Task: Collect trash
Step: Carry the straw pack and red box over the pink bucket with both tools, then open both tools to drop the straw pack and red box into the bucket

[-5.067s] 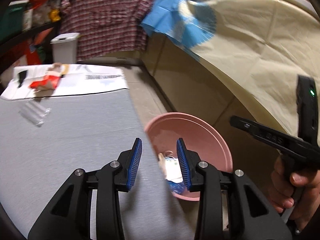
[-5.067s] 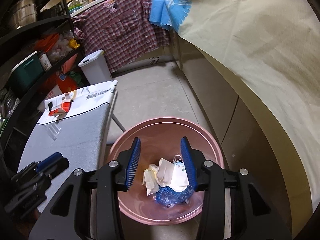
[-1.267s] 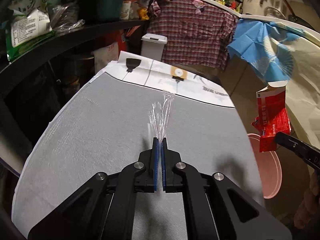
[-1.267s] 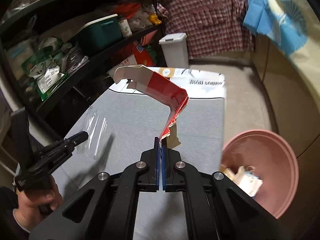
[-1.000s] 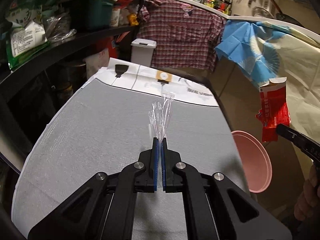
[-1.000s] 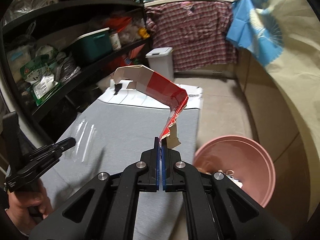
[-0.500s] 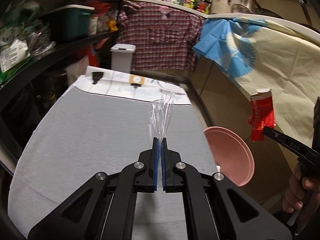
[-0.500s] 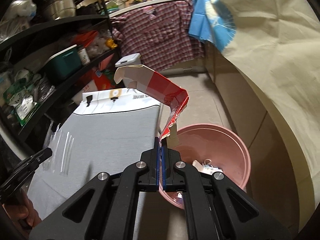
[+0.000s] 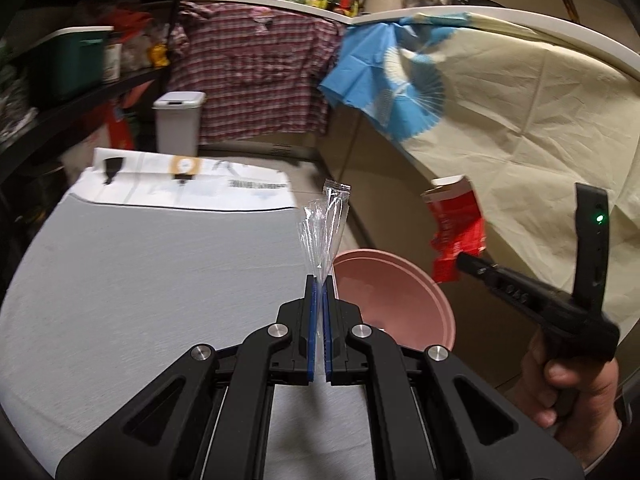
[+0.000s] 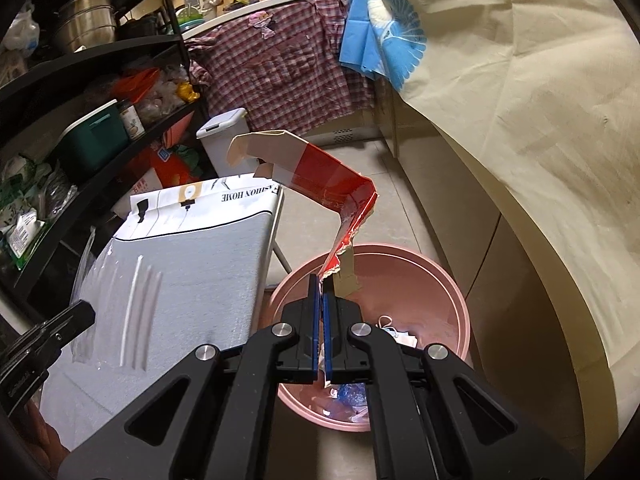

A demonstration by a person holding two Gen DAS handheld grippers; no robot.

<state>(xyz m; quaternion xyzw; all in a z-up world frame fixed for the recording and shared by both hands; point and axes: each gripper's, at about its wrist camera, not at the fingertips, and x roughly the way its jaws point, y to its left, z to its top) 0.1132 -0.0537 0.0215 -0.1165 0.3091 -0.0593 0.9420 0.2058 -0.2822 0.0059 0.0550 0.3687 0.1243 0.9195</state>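
Both tools have swung away from the grey worktop (image 9: 140, 280) toward the pink basin (image 10: 448, 280) on the floor, where crumpled trash already lies. The right tool (image 10: 321, 284), jaws clamped tight, holds a torn red carton (image 10: 332, 184) above the basin, while the left tool (image 9: 319, 284) pinches a clear plastic wrapper (image 9: 324, 224) over the worktop's edge. The worktop's white end panel (image 10: 224, 200) reads "FASHION HOME", seen upside down.

The worktop (image 9: 140, 280) is covered by grey cloth, with a white printed sheet (image 9: 180, 192) laid at its far end. A pink basin (image 10: 440, 280) is set on the floor (image 10: 380, 184) to its right.
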